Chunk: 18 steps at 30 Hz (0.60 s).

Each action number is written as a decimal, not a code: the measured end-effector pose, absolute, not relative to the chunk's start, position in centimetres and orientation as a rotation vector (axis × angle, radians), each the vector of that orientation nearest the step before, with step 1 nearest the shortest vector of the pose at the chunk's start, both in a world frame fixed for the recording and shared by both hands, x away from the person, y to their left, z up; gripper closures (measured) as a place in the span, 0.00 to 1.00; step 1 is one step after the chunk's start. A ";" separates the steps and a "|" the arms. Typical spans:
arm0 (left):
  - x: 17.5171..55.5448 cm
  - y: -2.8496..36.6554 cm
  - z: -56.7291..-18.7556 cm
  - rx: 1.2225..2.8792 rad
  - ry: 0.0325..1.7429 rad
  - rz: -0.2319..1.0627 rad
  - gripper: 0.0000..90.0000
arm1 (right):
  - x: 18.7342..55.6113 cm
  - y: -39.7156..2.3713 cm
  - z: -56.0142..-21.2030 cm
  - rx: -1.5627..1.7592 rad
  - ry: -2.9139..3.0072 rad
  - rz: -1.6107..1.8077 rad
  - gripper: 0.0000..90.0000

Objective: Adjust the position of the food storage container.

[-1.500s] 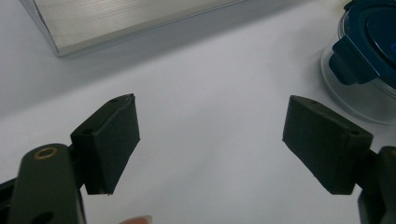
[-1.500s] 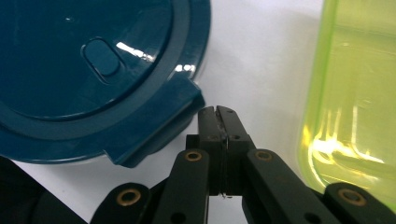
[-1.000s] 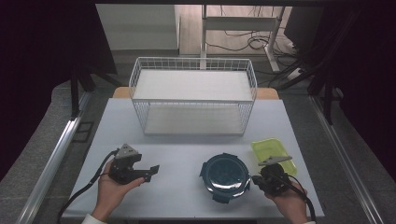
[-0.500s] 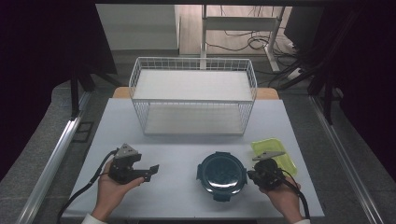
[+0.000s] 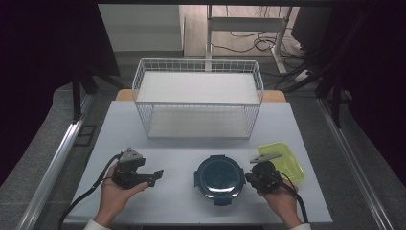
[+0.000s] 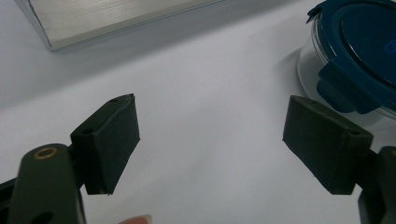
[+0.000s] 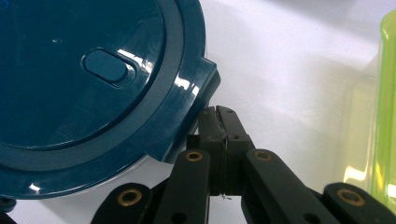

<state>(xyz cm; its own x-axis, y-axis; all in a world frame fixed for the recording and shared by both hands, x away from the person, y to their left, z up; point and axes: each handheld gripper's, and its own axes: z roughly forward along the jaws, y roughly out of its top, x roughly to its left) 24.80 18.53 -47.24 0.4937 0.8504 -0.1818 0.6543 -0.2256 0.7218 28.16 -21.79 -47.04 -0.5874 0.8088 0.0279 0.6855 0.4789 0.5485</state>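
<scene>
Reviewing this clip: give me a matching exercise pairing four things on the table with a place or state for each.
Things:
1. round container with dark blue lid
2. yellow-green plastic lid
3. white wire basket
4. left gripper

Descriptions:
A. jaws wide apart over bare table
B. at the table's far side
C. between the two grippers
D. at the table's right edge

Pairs: 1-C, 2-D, 3-B, 4-A
</scene>
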 end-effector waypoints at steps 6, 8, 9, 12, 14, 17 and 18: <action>24.8 18.7 -47.1 1.958 1.245 0.329 0.20 | 28.4 -21.1 -47.6 1.267 2.540 0.749 0.99; 24.8 18.7 -47.1 1.958 1.245 0.329 0.20 | 28.4 -20.5 -48.0 1.249 2.568 0.747 0.99; 24.8 18.8 -47.1 1.960 1.246 0.332 0.20 | 28.4 -20.2 -48.0 1.239 2.570 0.752 0.99; 24.8 18.8 -47.1 1.960 1.246 0.331 0.20 | 28.7 -19.4 -48.0 1.230 2.575 0.756 0.99; 24.8 18.8 -47.1 1.960 1.245 0.333 0.20 | 29.0 -18.9 -48.0 1.222 2.580 0.749 0.99; 24.8 18.9 -47.1 1.963 1.245 0.336 0.20 | 29.2 -18.1 -48.1 1.202 2.592 0.741 0.99; 24.8 18.9 -47.1 1.963 1.245 0.336 0.20 | 29.2 -17.9 -48.1 1.195 2.596 0.742 0.99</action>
<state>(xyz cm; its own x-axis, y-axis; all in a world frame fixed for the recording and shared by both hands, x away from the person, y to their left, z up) 24.79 18.87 -47.07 0.4874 0.8556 -0.1741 0.6520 -0.2240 0.7243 29.21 -17.87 -48.15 -0.6575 0.7526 0.0365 0.6583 0.5502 0.5137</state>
